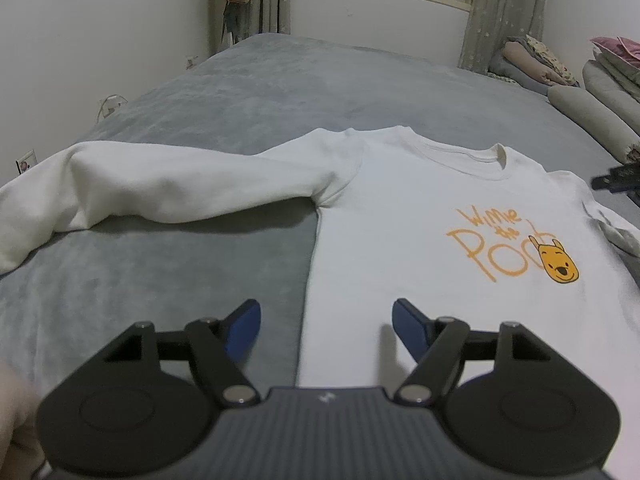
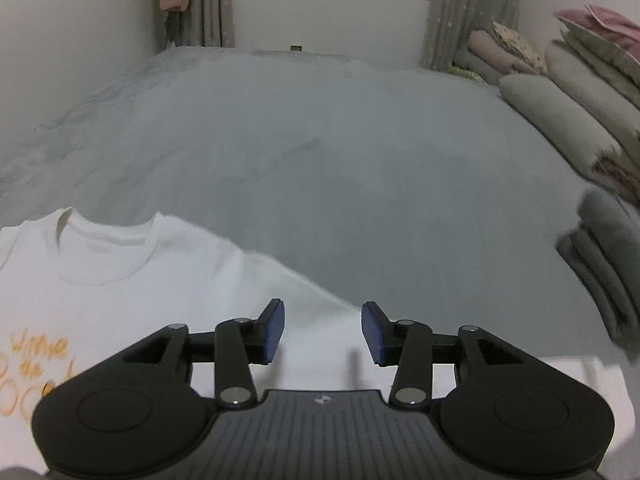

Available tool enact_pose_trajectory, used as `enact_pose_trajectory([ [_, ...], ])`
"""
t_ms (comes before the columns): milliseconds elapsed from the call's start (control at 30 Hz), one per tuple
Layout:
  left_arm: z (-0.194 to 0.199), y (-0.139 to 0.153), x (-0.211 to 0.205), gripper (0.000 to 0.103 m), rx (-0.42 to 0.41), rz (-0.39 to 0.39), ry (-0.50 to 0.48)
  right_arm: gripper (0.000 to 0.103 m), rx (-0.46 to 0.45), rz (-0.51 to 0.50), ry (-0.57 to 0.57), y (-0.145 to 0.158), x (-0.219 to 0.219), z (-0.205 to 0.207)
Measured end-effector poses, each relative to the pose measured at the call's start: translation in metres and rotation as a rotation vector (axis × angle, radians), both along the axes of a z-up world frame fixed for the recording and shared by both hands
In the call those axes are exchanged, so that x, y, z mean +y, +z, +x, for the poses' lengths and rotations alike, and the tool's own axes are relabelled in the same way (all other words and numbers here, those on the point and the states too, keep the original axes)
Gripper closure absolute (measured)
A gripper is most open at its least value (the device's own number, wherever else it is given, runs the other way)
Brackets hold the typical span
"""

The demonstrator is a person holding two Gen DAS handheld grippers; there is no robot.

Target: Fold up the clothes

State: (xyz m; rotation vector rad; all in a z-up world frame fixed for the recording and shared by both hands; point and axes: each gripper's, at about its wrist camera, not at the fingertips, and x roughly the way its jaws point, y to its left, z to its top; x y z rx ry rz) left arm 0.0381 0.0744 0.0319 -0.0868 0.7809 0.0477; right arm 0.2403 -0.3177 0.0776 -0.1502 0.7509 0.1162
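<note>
A white long-sleeved sweatshirt [image 1: 400, 216] with an orange Winnie the Pooh print [image 1: 516, 248] lies face up on the grey bed cover [image 1: 224, 92]. Its left sleeve [image 1: 132, 188] stretches out to the left. My left gripper [image 1: 326, 326] is open and empty, hovering over the sweatshirt's left side edge. In the right wrist view the sweatshirt [image 2: 132, 272] lies at lower left, collar [image 2: 108, 236] towards the window. My right gripper [image 2: 323, 332] is open and empty above the right shoulder and sleeve. The right gripper's tip also shows in the left wrist view [image 1: 616, 178].
Rolled quilts and pillows [image 2: 568, 96] are stacked along the bed's right side. A folded grey garment [image 2: 600, 256] lies on the bed to the right. A wall with curtains [image 1: 500, 12] and a window stands behind the bed. Wall sockets [image 1: 110, 104] sit at the left.
</note>
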Motion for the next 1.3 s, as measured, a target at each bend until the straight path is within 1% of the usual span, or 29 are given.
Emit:
enact_pose_trajectory([
  [100,0.001,-0.002,-0.001,0.032,0.005,0.008,-0.002,0.061,-0.03,-0.034,0.062,-0.008,0.018,0.014],
  [167,0.002,-0.003,0.0,0.032,0.007,0.015,-0.004,0.063,-0.005,-0.074,0.07,-0.021,0.027,0.026],
  [200,0.002,-0.004,0.0,0.032,0.008,0.017,-0.003,0.065,0.013,-0.08,0.075,-0.027,0.029,0.029],
  [267,0.003,-0.004,0.0,0.032,0.008,0.02,-0.002,0.087,0.049,-0.092,0.085,-0.038,0.033,0.035],
  [300,0.003,-0.004,0.001,0.032,0.009,0.019,-0.001,0.09,0.058,-0.101,0.088,-0.041,0.035,0.037],
  [333,0.003,-0.004,0.001,0.032,0.008,0.019,0.0,0.095,0.054,-0.115,0.089,-0.039,0.036,0.036],
  [433,0.003,-0.005,0.001,0.032,0.008,0.024,0.004,0.097,0.027,-0.157,0.104,-0.032,0.039,0.033],
  [567,0.004,-0.005,0.003,0.032,0.009,0.026,0.016,0.099,-0.018,-0.146,0.058,-0.024,0.035,0.033],
  [633,0.004,-0.006,0.004,0.032,0.011,0.03,0.016,0.099,-0.002,-0.174,0.042,-0.035,0.038,0.035],
  [700,0.005,-0.007,0.004,0.031,0.011,0.037,0.014,0.099,0.004,-0.244,0.039,-0.055,0.049,0.036],
  [767,0.005,-0.008,0.005,0.03,0.011,0.046,0.013,0.097,-0.011,-0.267,0.019,-0.06,0.055,0.034],
  [833,0.005,-0.008,0.006,0.03,0.011,0.05,0.012,0.097,-0.008,-0.235,-0.002,-0.052,0.053,0.033],
  [867,0.005,-0.007,0.007,0.03,0.012,0.046,0.014,0.09,-0.005,-0.209,-0.011,-0.045,0.051,0.033],
  [900,0.004,-0.006,0.007,0.03,0.013,0.042,0.016,0.085,-0.015,-0.172,-0.025,-0.037,0.046,0.028],
  [933,0.004,-0.005,0.008,0.03,0.014,0.038,0.018,0.08,-0.046,-0.124,-0.038,-0.028,0.04,0.018],
  [1000,0.003,-0.003,0.01,0.03,0.016,0.03,0.022,0.08,-0.087,-0.035,-0.031,-0.012,0.029,-0.007],
  [1033,0.002,-0.002,0.011,0.03,0.016,0.024,0.026,0.081,-0.073,0.001,-0.01,-0.01,0.025,-0.018],
  [1100,0.002,-0.001,0.011,0.03,0.016,0.008,0.03,0.081,-0.026,0.052,0.027,-0.013,0.018,-0.033],
  [1167,0.001,-0.001,0.011,0.03,0.015,0.003,0.031,0.082,0.014,0.092,0.045,-0.028,0.011,-0.041],
  [1200,0.001,-0.002,0.01,0.03,0.015,0.006,0.032,0.084,0.023,0.119,0.044,-0.036,0.006,-0.045],
  [1300,-0.001,-0.004,0.01,0.03,0.017,0.015,0.032,0.086,0.002,0.229,-0.007,-0.053,-0.014,-0.053],
])
